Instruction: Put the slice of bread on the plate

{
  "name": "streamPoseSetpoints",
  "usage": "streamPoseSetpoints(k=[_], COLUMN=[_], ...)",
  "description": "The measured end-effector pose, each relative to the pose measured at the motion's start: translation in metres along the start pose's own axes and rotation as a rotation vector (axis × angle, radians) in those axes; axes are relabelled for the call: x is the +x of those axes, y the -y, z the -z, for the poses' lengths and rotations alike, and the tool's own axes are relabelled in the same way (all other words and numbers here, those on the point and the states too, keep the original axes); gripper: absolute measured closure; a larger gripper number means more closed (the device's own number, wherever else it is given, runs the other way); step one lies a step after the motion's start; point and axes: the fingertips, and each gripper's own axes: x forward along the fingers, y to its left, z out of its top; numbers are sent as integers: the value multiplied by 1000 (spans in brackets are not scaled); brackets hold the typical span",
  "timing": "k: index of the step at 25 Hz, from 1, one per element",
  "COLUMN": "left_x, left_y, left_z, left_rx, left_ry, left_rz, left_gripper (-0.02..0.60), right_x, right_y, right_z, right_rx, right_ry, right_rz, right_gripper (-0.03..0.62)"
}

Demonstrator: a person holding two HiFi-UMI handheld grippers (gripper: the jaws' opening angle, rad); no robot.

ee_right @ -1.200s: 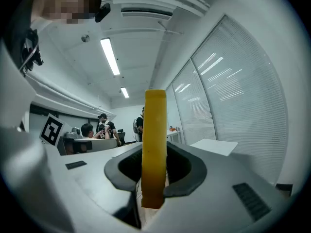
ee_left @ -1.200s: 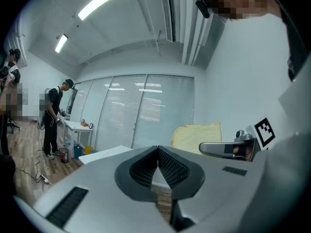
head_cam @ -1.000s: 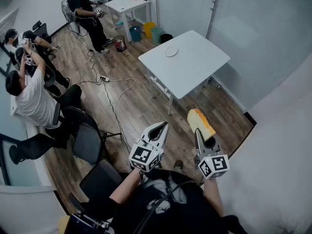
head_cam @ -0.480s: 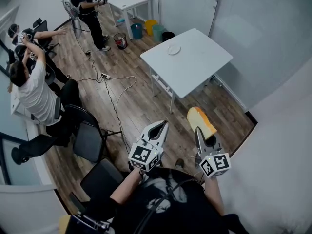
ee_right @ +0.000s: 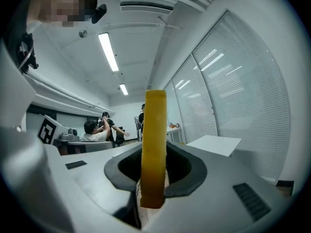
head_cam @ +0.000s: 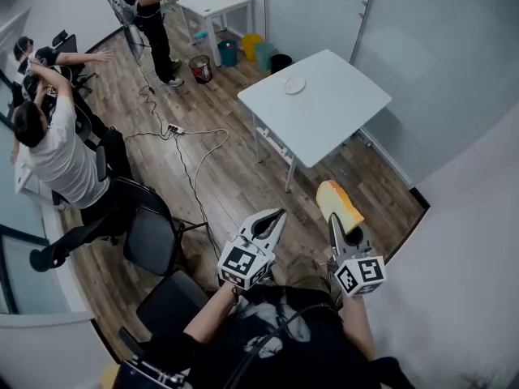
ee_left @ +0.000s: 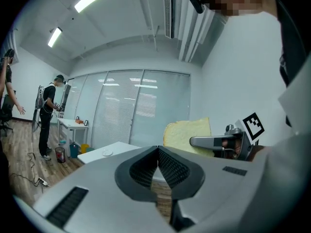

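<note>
My right gripper (head_cam: 338, 222) is shut on a slice of bread (head_cam: 338, 205) with a yellow-brown crust, held upright in the air above the wooden floor. In the right gripper view the slice of bread (ee_right: 154, 149) stands edge-on between the jaws. In the left gripper view the same slice (ee_left: 188, 136) shows at the right. My left gripper (head_cam: 273, 219) is shut and empty, level with the right one; its jaw tips meet (ee_left: 158, 152). A small white plate (head_cam: 294, 86) lies on the white table (head_cam: 332, 112) far ahead, also visible as a small plate (ee_left: 106, 153) in the left gripper view.
A black office chair (head_cam: 150, 237) stands at my left. Cables and a power strip (head_cam: 173, 129) lie on the floor. Seated people (head_cam: 57, 156) are at the left, another person (head_cam: 150, 14) stands by a second white table (head_cam: 212, 5). Bins (head_cam: 229, 53) stand near the far wall.
Both grippers have edged forward toward the white table, with the bread still held upright. The standing person at the far table has shifted.
</note>
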Motion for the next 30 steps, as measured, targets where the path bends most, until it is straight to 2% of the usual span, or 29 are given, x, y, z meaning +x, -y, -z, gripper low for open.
streamPoseSetpoints(k=[7, 16, 23, 30], left_x=[18, 142, 186, 240], left_y=[-27, -58, -71, -119], left_z=[2, -32, -36, -32], left_rx=[-48, -27, -30, -74], left_ry=[7, 19, 22, -13], left_rz=[-52, -74, -95, -105], left_gripper=[574, 574, 574, 574], right_x=[36, 111, 144, 203], right_y=[13, 103, 138, 174], right_z=[0, -34, -38, -42], right_rx=[25, 32, 17, 26], right_ry=[-17, -20, -49, -89], right_rz=[-34, -103, -151, -164], right_gripper=[503, 503, 503, 503])
